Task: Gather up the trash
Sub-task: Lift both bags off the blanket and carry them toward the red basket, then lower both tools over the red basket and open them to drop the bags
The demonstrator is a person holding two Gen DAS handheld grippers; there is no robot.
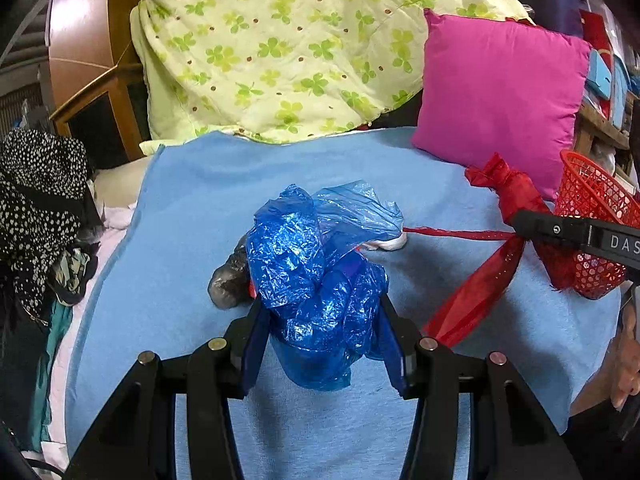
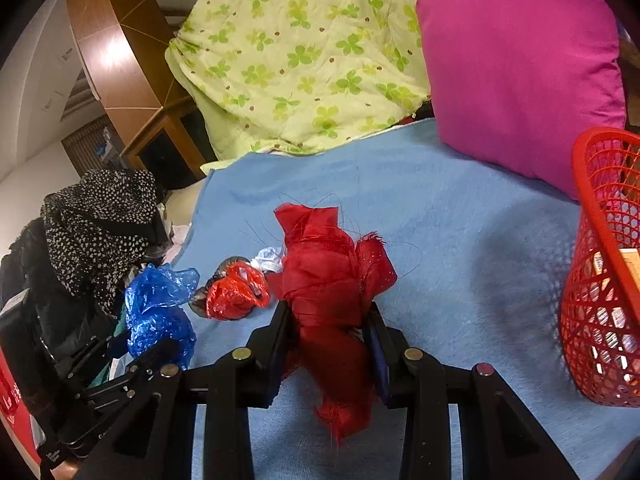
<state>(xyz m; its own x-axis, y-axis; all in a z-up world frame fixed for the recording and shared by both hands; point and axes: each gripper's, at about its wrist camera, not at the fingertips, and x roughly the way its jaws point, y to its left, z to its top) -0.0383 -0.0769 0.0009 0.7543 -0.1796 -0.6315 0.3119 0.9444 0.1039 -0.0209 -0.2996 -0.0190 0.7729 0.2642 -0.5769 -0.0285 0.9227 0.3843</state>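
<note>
My left gripper (image 1: 320, 308) is shut on a crumpled blue plastic bag (image 1: 316, 272), held just above the blue blanket (image 1: 192, 208); the bag also shows in the right wrist view (image 2: 158, 312). My right gripper (image 2: 328, 316) is shut on a bundle of red mesh ribbon (image 2: 332, 280), which shows at the right of the left wrist view (image 1: 504, 188). On the blanket lie a red plastic bag (image 2: 236, 292), a grey foil lump (image 1: 230, 280) and a white tissue wad (image 1: 390, 242). A red mesh basket (image 2: 604, 280) stands at the right.
A magenta pillow (image 1: 500, 96) and a green clover quilt (image 1: 288, 44) lie at the back of the bed. A black dotted garment (image 1: 40, 200) is piled at the left edge. A wooden headboard (image 1: 92, 40) stands at the back left.
</note>
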